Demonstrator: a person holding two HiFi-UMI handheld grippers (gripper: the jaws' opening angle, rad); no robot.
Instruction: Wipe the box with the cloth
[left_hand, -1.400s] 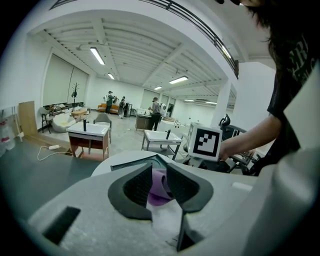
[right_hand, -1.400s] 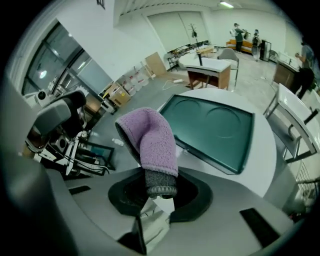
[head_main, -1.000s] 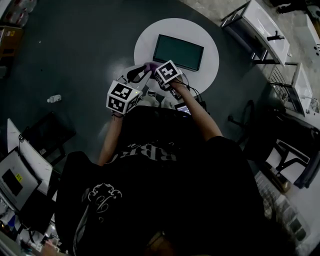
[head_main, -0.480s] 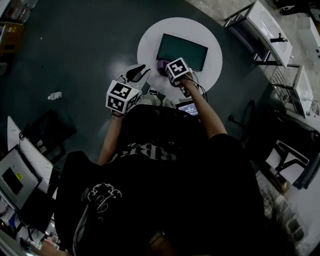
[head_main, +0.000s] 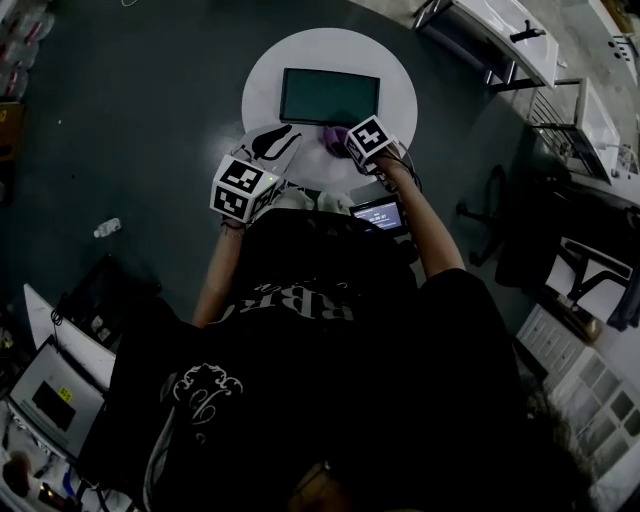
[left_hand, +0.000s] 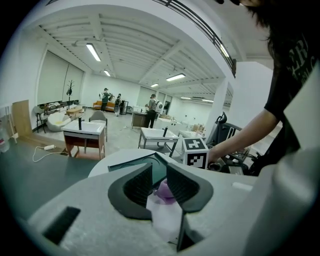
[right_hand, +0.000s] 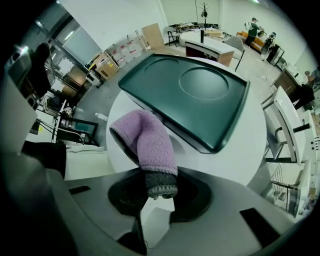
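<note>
A flat dark green box (head_main: 330, 97) lies on the round white table (head_main: 400, 90). My right gripper (head_main: 345, 138) is shut on a purple cloth (head_main: 332, 137), held just off the box's near right edge. In the right gripper view the cloth (right_hand: 147, 142) stands up out of the right gripper (right_hand: 157, 192), with the box (right_hand: 195, 95) right behind it. My left gripper (head_main: 272, 145) is open and holds nothing, over the table's near left edge. In the left gripper view the cloth (left_hand: 165, 190) shows beyond the left gripper (left_hand: 159, 182).
A small lit screen (head_main: 378, 213) sits at the person's right forearm, trailing cables. White tables (head_main: 480, 30) stand at the far right, and dark floor surrounds the round table. In the left gripper view, people stand far off in the hall (left_hand: 110, 97).
The right gripper has carried the cloth rightward, away from the left gripper, to the box's near edge. The left gripper has stayed about where it was. The head camera has shifted.
</note>
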